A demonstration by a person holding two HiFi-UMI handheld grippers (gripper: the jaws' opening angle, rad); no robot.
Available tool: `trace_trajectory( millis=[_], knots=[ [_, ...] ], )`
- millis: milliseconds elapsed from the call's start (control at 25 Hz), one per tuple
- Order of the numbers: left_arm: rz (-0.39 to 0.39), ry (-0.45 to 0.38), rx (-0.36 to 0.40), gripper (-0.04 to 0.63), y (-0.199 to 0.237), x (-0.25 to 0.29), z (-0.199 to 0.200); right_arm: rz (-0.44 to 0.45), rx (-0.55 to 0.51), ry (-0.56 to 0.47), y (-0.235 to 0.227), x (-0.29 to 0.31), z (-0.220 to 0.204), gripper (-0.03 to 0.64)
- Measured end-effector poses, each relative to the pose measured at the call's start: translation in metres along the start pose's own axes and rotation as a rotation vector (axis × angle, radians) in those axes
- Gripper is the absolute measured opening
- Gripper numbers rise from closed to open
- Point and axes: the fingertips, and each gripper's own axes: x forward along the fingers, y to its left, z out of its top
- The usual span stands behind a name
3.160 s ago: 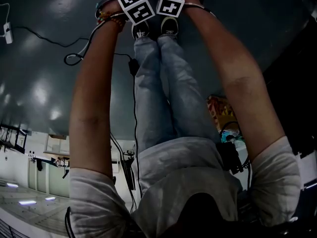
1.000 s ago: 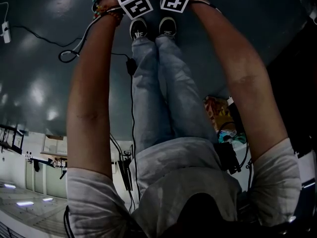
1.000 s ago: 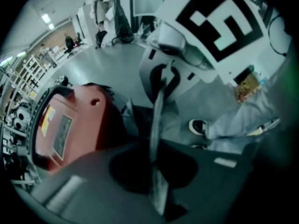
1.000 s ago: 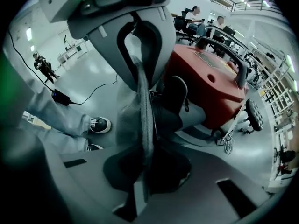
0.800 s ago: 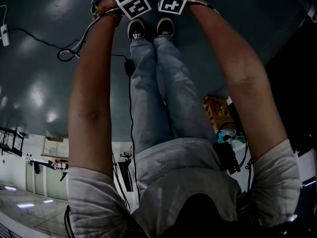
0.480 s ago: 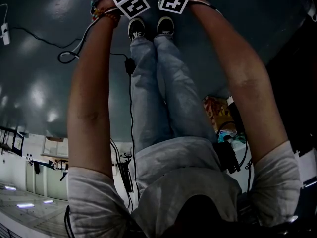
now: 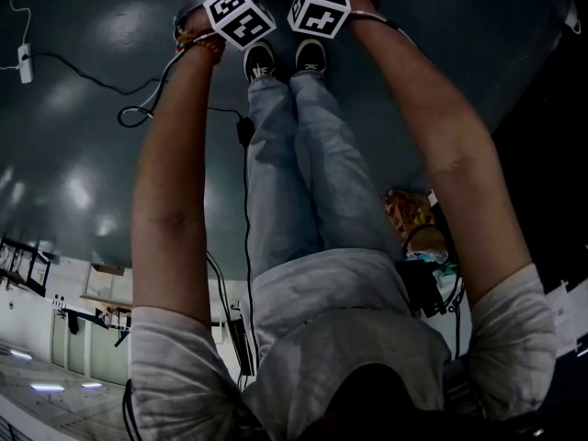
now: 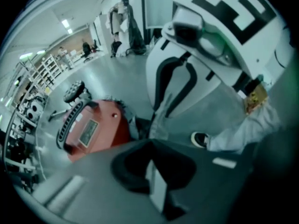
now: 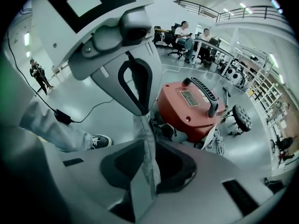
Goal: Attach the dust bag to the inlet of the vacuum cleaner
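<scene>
Grey fabric dust bag: pinched as a thin sheet, seen edge-on, by both tongs at once; left gripper and right gripper each clamped narrow on it, facing one another. Location: raised over the floor, on the near side of the red vacuum cleaner, which sits lower and farther off, black handle uppermost. Long axis: left to right, gripper to gripper, drawn taut. Mouth direction and inlet: not made out. Handling, by judgement: equal grip both sides, sheet unbunched, opening brought square to the inlet, pressed evenly
</scene>
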Motion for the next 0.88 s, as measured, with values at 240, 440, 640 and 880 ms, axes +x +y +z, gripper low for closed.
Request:
trace_trajectory(
  millis=[240,440,640,880],
  knots=[
    [-0.003,-0.045,-0.038,0.003,-0.015,-0.004,0.007,0.003,0.047,-0.062,0.015,-0.009,0.012,0.011],
    [-0.006,-0.048,-0.078,0.003,-0.024,-0.001,-0.002,0.006,0.055,-0.061,0.029,-0.008,0.005,0.009],
    [-0.007,-0.033,-0.049,0.003,-0.021,-0.002,-0.011,0.001,0.058,-0.062,0.030,-0.007,0.005,0.009],
    [-0.007,-0.015,-0.027,0.003,-0.022,-0.001,-0.016,0.002,0.061,-0.062,0.031,-0.005,0.004,0.009]
  ],
)
